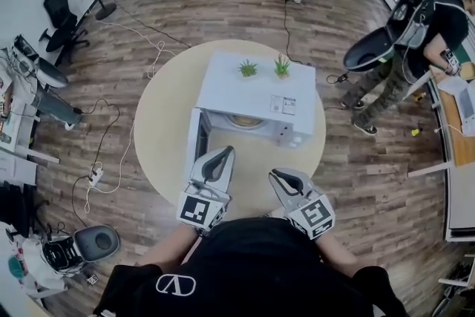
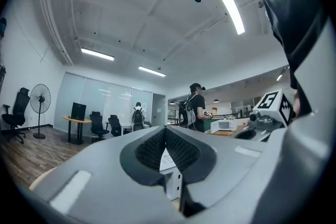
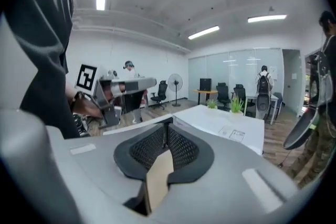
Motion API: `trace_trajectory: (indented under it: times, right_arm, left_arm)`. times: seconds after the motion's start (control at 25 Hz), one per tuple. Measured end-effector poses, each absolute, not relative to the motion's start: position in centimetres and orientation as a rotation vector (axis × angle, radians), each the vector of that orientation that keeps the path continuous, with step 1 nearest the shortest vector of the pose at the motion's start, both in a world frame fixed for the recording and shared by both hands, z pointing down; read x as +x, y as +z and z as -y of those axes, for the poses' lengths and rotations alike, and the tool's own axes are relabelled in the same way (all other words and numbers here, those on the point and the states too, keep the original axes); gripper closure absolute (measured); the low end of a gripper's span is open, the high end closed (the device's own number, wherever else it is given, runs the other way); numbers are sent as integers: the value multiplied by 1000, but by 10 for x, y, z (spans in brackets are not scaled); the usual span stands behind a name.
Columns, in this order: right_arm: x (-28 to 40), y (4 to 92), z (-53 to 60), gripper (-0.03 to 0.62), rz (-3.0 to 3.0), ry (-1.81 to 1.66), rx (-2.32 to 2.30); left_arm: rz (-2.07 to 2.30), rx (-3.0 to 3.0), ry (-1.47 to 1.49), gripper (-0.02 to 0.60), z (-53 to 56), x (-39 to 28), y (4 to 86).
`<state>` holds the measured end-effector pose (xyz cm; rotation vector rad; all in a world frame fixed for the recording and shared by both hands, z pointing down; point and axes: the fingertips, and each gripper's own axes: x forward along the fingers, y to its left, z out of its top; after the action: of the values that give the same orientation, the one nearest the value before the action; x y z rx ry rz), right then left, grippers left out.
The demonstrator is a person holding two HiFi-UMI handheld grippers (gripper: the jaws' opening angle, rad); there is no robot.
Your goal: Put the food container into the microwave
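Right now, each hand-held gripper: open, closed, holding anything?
Left hand-held gripper: closed, holding nothing.
Right hand-held gripper: closed, holding nothing.

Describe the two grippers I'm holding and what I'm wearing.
The left hand-held gripper and right hand-held gripper are light grey, with curved jaws lined in black textured pads. Each carries a cube of black-and-white square markers. You wear a black top with a white logo.
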<state>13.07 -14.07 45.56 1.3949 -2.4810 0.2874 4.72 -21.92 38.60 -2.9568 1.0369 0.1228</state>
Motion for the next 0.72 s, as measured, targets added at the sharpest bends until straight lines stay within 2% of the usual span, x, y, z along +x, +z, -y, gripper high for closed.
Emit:
trace_trajectory:
  times: [0.28, 0.72]
  right_arm:
    - [159, 379, 146, 580, 2601, -61, 1666]
    - [195, 341, 155, 585, 2601, -236, 1909]
  left_arm:
    - [-1017, -2919, 220, 581, 215, 52, 355]
    - [-1026, -2838, 260, 581, 219, 52, 321]
